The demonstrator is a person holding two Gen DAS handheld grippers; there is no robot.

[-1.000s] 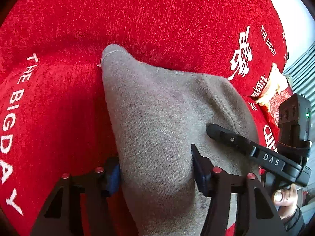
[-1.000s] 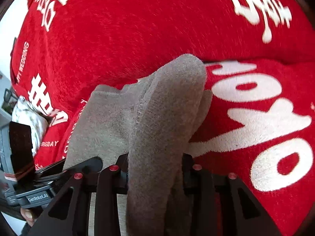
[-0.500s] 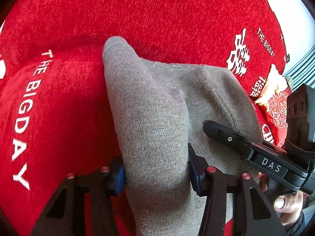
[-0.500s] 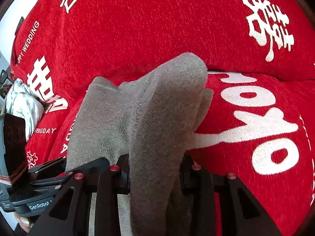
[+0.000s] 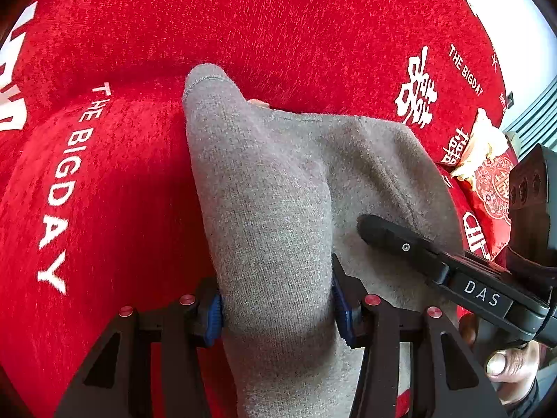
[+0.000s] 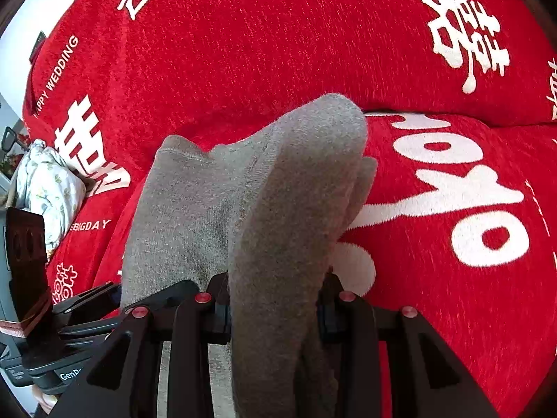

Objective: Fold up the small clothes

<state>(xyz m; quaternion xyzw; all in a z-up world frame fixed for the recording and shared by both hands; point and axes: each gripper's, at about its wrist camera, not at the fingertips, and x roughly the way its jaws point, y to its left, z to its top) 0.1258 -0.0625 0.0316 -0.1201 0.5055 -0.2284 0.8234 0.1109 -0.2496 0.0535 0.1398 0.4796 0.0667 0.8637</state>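
**Both grippers carry one grey garment over the red cover**

The left gripper [image 5: 276, 308] has its blue pads [image 5: 213, 315] pressed on a thick bunch of the grey knit garment [image 5: 264, 191], one pad on each side. The right gripper [image 6: 275, 317] is closed in the same way on another bunch of this garment [image 6: 278, 209], which fills the gap between its jaws. In the left wrist view the right gripper [image 5: 400, 244] lies just beside the left one, against the cloth.

To do this step well, I think both hands should go together and keep the cloth between them lightly stretched, so the lifted edge lands straight on the lower layer. Release should come only when the fold lies flat. If one side goes ahead, the fold may become skewed.

The garment is soft, fuzzy and plain grey, with a stitched hem at its far corner. It rises from the red cover [image 5: 313, 35], which carries white letters, and its far part seems to rest there.
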